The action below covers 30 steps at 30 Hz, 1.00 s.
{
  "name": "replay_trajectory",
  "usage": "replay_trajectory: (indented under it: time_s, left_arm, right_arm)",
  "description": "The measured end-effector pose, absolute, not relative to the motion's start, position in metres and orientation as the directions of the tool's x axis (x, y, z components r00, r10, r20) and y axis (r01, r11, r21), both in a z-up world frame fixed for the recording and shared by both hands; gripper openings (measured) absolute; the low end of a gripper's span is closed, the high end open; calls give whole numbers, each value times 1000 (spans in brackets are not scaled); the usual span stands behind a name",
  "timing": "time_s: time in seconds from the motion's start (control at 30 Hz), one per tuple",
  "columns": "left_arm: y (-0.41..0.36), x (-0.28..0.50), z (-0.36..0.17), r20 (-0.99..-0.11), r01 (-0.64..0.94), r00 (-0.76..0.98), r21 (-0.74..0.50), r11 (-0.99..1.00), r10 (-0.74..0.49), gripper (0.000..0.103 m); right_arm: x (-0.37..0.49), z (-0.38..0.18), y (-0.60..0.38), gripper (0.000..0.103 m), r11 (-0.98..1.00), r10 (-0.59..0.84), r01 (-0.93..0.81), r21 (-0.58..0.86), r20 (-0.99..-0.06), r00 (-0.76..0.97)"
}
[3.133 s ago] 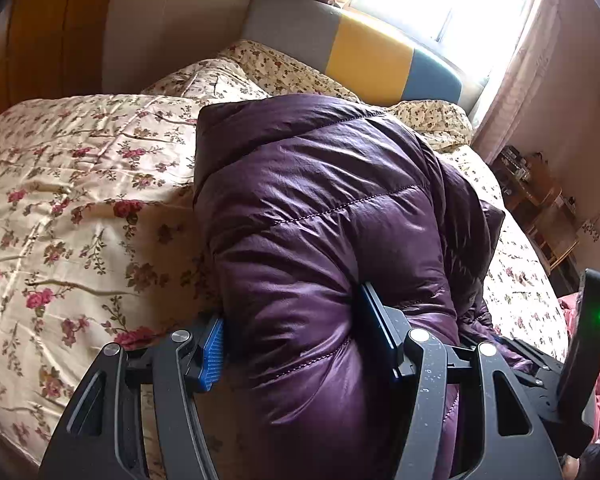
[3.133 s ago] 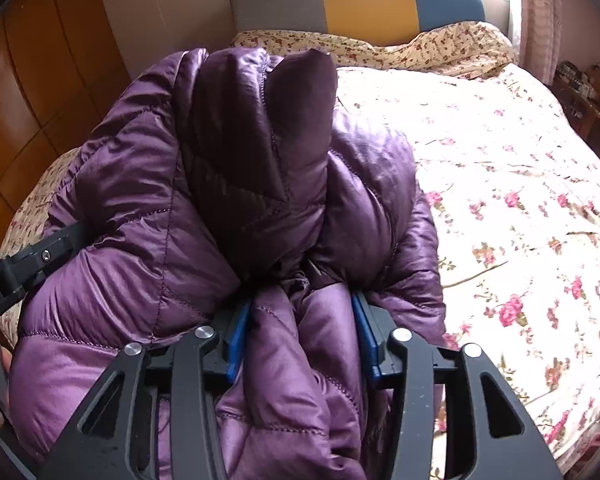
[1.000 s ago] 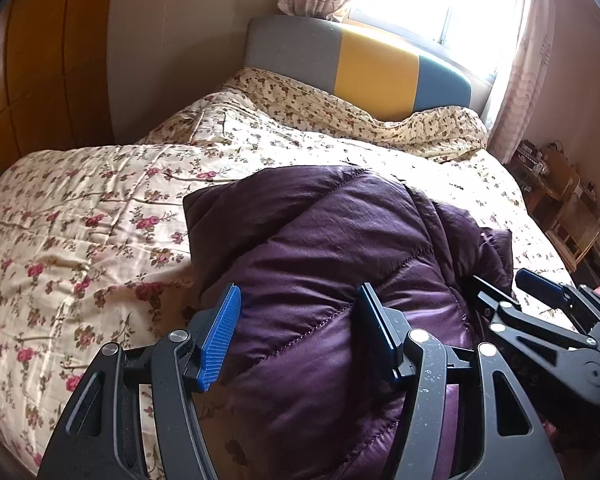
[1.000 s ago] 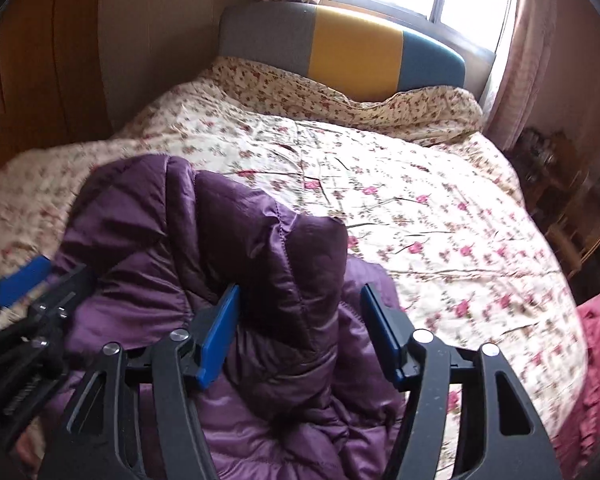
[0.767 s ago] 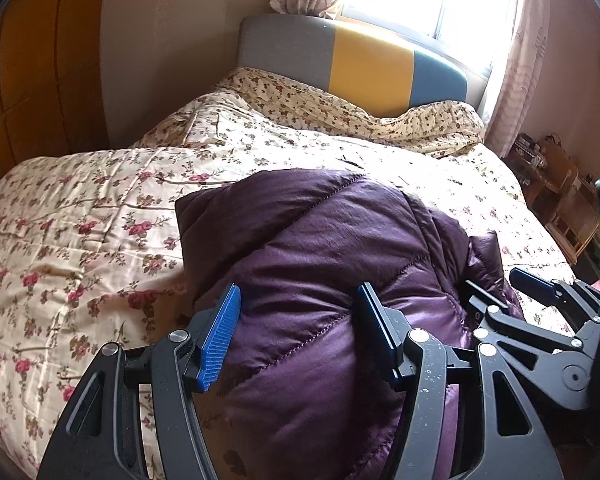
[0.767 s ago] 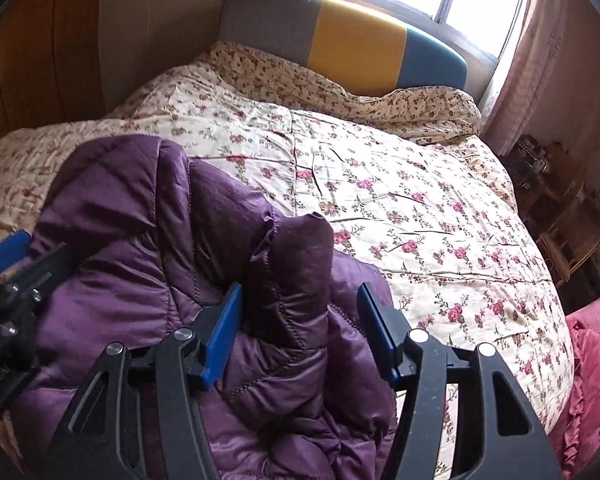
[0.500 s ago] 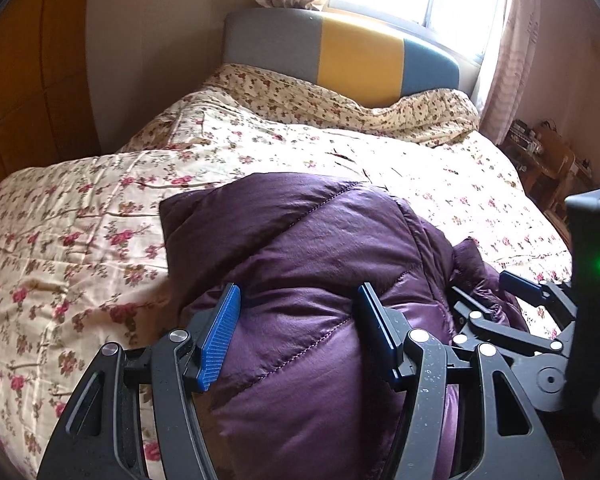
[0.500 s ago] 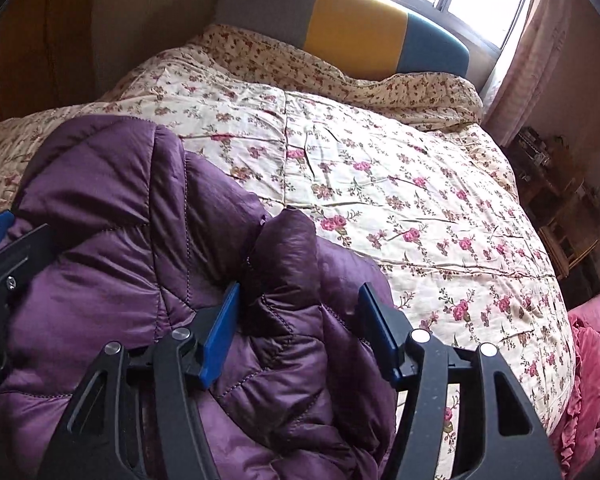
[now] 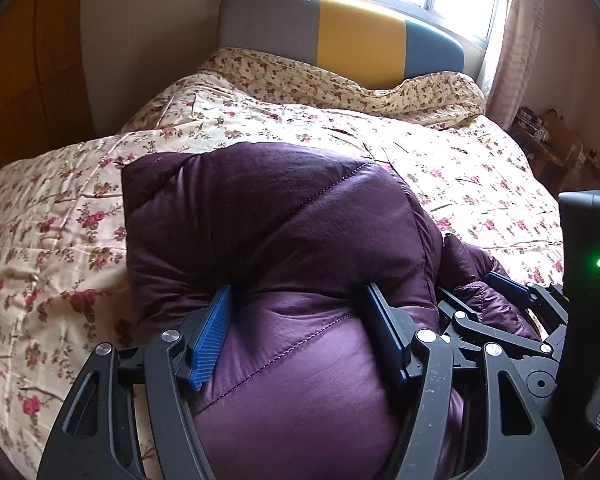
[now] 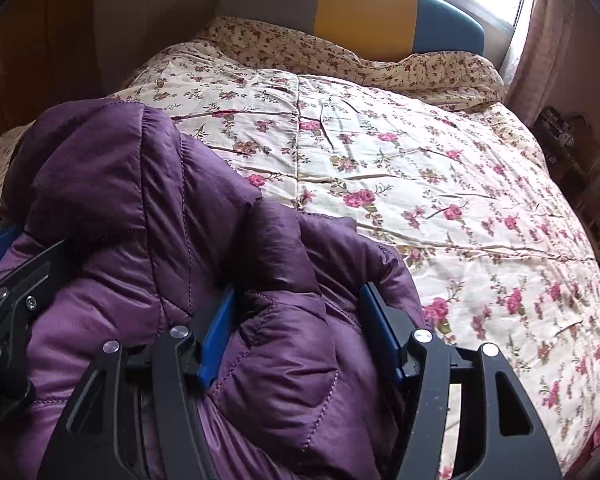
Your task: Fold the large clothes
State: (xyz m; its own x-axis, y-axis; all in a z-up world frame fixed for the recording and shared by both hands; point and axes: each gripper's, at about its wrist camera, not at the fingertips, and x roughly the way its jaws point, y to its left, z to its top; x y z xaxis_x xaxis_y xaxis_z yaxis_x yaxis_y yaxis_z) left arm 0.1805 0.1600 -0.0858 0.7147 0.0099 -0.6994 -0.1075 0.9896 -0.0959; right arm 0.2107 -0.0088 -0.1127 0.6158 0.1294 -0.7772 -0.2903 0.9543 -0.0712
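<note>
On the floral quilt (image 9: pixel 60 216), the purple jacket (image 9: pixel 284 216) is lying bunched at the near edge. My left gripper (image 9: pixel 300 328) is opening around one fold; my right gripper (image 10: pixel 296 328) is pinching another.

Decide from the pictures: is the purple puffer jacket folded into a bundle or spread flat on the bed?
Folded into a bundle. The purple puffer jacket sits as a thick, doubled-over mound on the floral quilt, with layers overlapping.

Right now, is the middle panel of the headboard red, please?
No, the headboard's middle panel is yellow, between a grey one and a blue one.
</note>
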Motion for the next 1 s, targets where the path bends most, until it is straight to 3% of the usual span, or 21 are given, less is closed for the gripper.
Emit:
replay_trajectory:
  time_s: [0.37, 1.0]
  left_arm:
    - [163, 169, -84, -683, -121, 730, -107, 987, 15, 69]
    - [138, 46, -58, -617, -147, 787, -204, 968, -10, 69]
  right_arm:
    - [211, -97, -16, 64, 956, 170, -293, -19, -776, 607]
    - [121, -45, -50, 67, 930, 266, -368, 12, -714, 648]
